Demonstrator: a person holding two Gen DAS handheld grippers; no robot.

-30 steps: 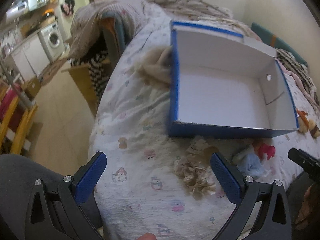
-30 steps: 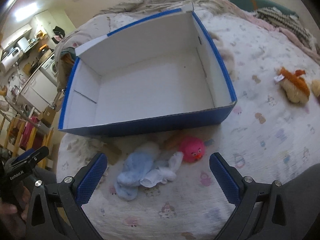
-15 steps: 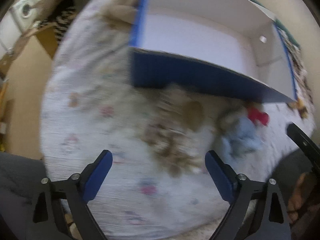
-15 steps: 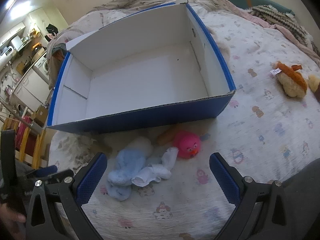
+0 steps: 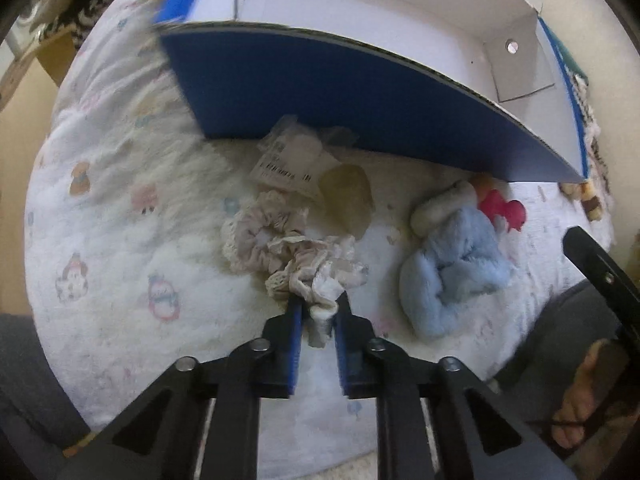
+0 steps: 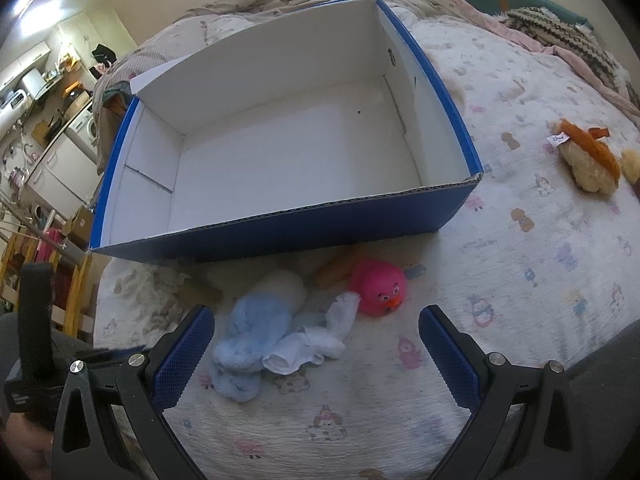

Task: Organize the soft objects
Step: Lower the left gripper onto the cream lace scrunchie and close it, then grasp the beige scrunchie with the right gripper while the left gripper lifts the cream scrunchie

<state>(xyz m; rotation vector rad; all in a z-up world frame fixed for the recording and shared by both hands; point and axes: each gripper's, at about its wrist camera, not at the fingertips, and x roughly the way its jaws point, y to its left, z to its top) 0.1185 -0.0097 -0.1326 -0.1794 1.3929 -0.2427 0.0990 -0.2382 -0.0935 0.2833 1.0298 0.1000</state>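
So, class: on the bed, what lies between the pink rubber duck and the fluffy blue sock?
A small white sock lies between the pink rubber duck and the fluffy blue sock, touching both; the right wrist view shows it.

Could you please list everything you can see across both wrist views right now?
Open cardboard box: one, blue outside and white inside, nothing in it, on the bed.
Lacy scrunchies: a beige-cream bunch with a paper tag, in front of the box; one frill is pinched in the left gripper.
Fluffy sock: one, light blue, beside the scrunchies.
Small sock: one, white, against the blue sock.
Rubber duck: one, pink, near the box's front wall.
Plush toy: one, tan and orange, right of the box.
Printed bedspread: one, white, under everything.
Left gripper: its jaws have just closed on the scrunchie frill.
Right gripper: open, above the socks.
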